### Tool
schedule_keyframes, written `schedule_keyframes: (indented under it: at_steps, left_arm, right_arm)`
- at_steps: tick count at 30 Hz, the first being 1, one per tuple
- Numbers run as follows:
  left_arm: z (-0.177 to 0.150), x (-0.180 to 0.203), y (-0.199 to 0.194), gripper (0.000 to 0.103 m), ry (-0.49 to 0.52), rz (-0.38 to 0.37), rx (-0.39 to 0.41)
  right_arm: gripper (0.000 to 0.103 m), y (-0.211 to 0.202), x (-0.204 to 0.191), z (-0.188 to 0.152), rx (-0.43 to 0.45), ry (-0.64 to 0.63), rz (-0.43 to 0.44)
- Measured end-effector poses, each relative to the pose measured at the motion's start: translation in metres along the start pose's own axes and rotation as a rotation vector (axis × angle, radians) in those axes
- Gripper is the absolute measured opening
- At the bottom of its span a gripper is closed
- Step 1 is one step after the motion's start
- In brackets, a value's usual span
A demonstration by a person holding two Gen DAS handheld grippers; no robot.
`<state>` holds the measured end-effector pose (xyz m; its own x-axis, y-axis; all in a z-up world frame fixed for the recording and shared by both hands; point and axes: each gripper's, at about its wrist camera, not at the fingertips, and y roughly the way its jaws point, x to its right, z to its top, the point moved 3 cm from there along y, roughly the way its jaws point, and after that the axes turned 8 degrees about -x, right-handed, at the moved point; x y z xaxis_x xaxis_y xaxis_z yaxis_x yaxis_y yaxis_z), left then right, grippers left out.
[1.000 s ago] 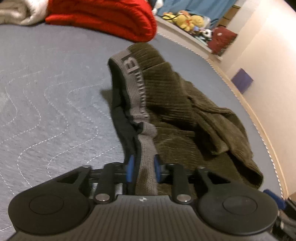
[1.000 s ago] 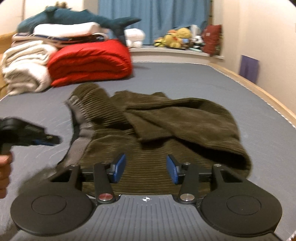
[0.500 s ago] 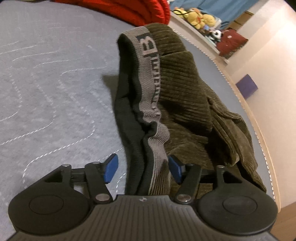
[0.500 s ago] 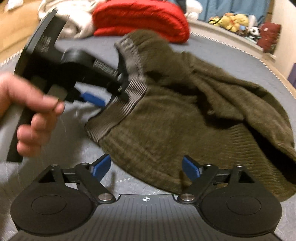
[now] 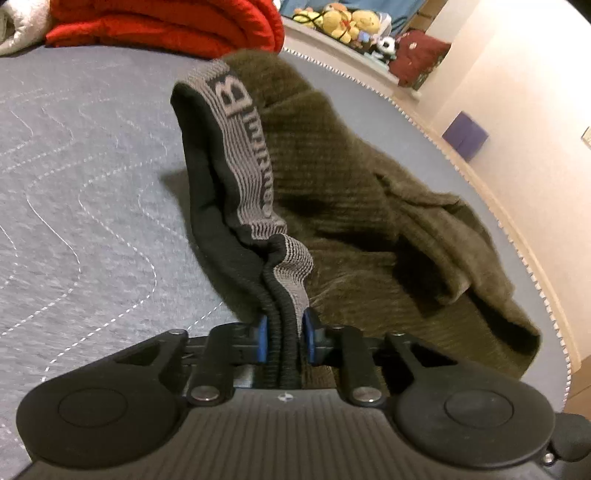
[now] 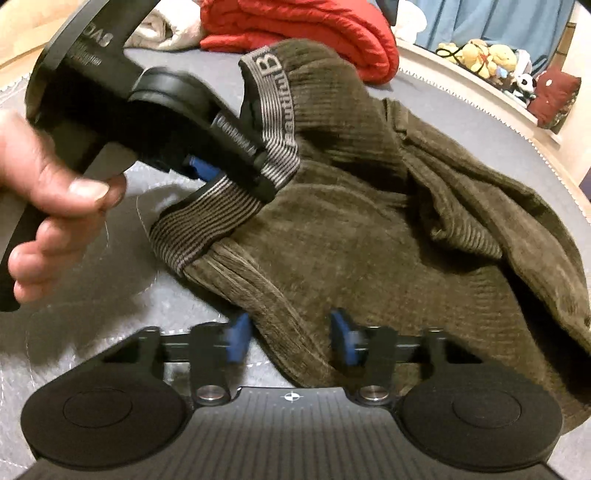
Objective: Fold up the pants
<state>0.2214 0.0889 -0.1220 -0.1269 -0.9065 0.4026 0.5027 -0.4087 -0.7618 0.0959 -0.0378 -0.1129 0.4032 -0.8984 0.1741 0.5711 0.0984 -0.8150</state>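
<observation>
- The olive-green corduroy pants [image 5: 362, 192] lie crumpled on the grey quilted bed [image 5: 81, 177], their grey-and-black striped elastic waistband [image 5: 243, 147] turned toward both grippers and the legs bunched away toward the far right edge.
- The left gripper [image 5: 283, 338] has just been closing, and its blue-padded fingers [image 5: 262, 338] now pinch a doubled, gathered stretch of that waistband; the band rises out of the grip and stands up in a loop.
- In the right wrist view the left gripper [image 6: 236, 166] reaches in from the left, carried by a bare hand [image 6: 55, 206], clamped on the upper part of the band.
- The right gripper [image 6: 290, 338] has also just been closing; its blue fingers [image 6: 238, 338] straddle the near corduroy edge just below the waistband's lower end, but motion blur makes it hard to say whether they already press the cloth, and a gap seems to remain.
- The waistband runs roughly along the line between the two grippers, so the coming move likely turns on drawing them apart to pull it straight.
- A folded red quilt [image 5: 166, 26] and plush toys [image 6: 476, 55] sit well beyond the pants.
</observation>
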Motion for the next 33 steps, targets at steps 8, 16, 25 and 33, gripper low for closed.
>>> schedule_keyframes:
  at_steps: [8, 16, 25, 33]
  left_arm:
    - [-0.002, 0.001, -0.072, 0.016, 0.04, 0.016, 0.105]
    - [-0.028, -0.024, -0.168, 0.015, 0.009, 0.109, 0.105]
    - [-0.083, -0.079, -0.247, 0.015, -0.029, 0.248, -0.032]
    - [-0.087, -0.091, -0.287, 0.026, -0.053, 0.362, 0.026]
  right_arm:
    - [0.009, -0.049, -0.024, 0.004, 0.143, -0.14, 0.064]
    - [0.008, -0.115, -0.077, -0.002, 0.287, -0.28, 0.255]
    - [0.008, -0.161, -0.166, -0.026, 0.301, -0.513, 0.5]
    - [0.025, -0.153, -0.166, -0.019, 0.191, -0.494, 0.459]
